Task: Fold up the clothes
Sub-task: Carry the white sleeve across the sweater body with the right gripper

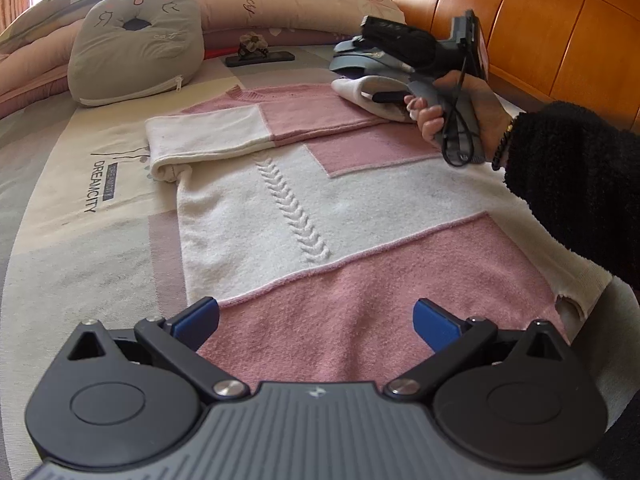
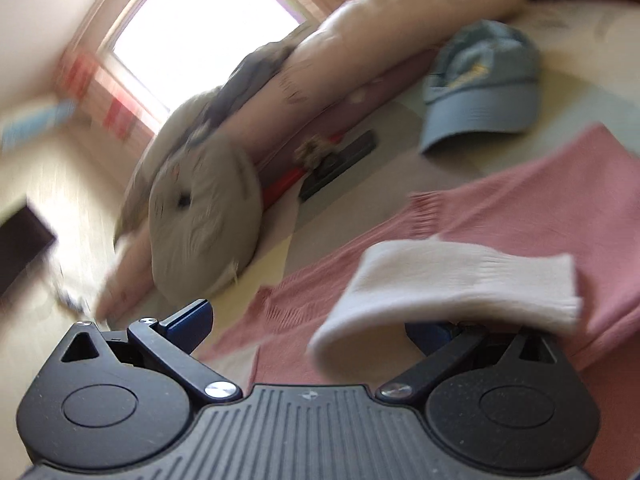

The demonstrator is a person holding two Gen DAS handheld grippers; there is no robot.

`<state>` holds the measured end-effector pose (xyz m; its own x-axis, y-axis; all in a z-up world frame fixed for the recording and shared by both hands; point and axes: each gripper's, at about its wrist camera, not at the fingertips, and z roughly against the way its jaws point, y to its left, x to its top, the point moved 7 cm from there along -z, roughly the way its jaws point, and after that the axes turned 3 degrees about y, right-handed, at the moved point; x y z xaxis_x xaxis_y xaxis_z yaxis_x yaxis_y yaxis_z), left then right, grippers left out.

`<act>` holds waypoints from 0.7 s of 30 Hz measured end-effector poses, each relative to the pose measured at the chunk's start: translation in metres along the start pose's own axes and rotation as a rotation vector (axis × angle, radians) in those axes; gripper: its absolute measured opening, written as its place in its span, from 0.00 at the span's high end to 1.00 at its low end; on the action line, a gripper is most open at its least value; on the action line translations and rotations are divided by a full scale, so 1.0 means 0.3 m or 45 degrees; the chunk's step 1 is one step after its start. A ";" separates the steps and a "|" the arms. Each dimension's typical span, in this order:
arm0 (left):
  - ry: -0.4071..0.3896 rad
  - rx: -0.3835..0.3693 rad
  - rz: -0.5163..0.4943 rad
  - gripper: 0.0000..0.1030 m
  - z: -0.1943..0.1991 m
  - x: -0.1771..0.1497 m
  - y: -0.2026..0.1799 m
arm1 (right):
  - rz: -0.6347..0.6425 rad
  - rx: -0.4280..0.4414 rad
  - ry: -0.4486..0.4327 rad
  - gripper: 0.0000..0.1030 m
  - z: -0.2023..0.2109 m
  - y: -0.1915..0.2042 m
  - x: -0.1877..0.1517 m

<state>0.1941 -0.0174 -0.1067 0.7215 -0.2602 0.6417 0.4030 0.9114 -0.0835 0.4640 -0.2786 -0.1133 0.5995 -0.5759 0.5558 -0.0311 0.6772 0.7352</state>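
Left gripper [image 1: 316,316] spread wide over the pink-and-white knitted sweater [image 1: 320,208]; right gripper [image 2: 308,328] also wide, white ribbed cuff [image 2: 452,280] draped across its right finger, blue cap [image 2: 480,88] beyond.

Left gripper [image 1: 316,322] had blue pads, black linkages, silver screws, ribbed grey housing; beyond it, black fleece sleeve [image 1: 576,176], beaded bracelet [image 1: 502,146].

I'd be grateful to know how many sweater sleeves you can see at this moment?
2. One sleeve lies folded across the sweater chest, on the side toward the cat pillow. The other sleeve's white cuff drapes over the right gripper.
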 end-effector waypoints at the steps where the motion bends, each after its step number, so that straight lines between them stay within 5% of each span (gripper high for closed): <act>1: 0.001 -0.006 -0.001 0.01 -0.002 -0.002 -0.002 | -0.055 0.018 -0.016 0.00 0.004 -0.019 0.015; 4: 0.008 -0.013 -0.002 0.01 -0.010 -0.008 -0.002 | -0.165 0.078 -0.056 0.00 0.015 -0.049 0.057; 8: 0.011 -0.008 0.017 0.01 -0.020 -0.012 0.011 | -0.120 0.150 -0.039 0.00 0.008 0.006 0.084; 14: 0.006 -0.012 0.030 0.01 -0.019 -0.017 0.020 | 0.029 0.270 0.094 0.00 -0.035 0.157 0.023; 21: -0.001 0.002 0.061 0.01 -0.007 -0.028 0.048 | 0.181 0.291 0.286 0.00 -0.112 0.267 -0.100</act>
<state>0.1951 -0.0026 -0.1151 0.7398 -0.2158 0.6373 0.3670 0.9233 -0.1134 0.4703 -0.1917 -0.0842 0.7364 -0.3513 0.5782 -0.2895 0.6089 0.7386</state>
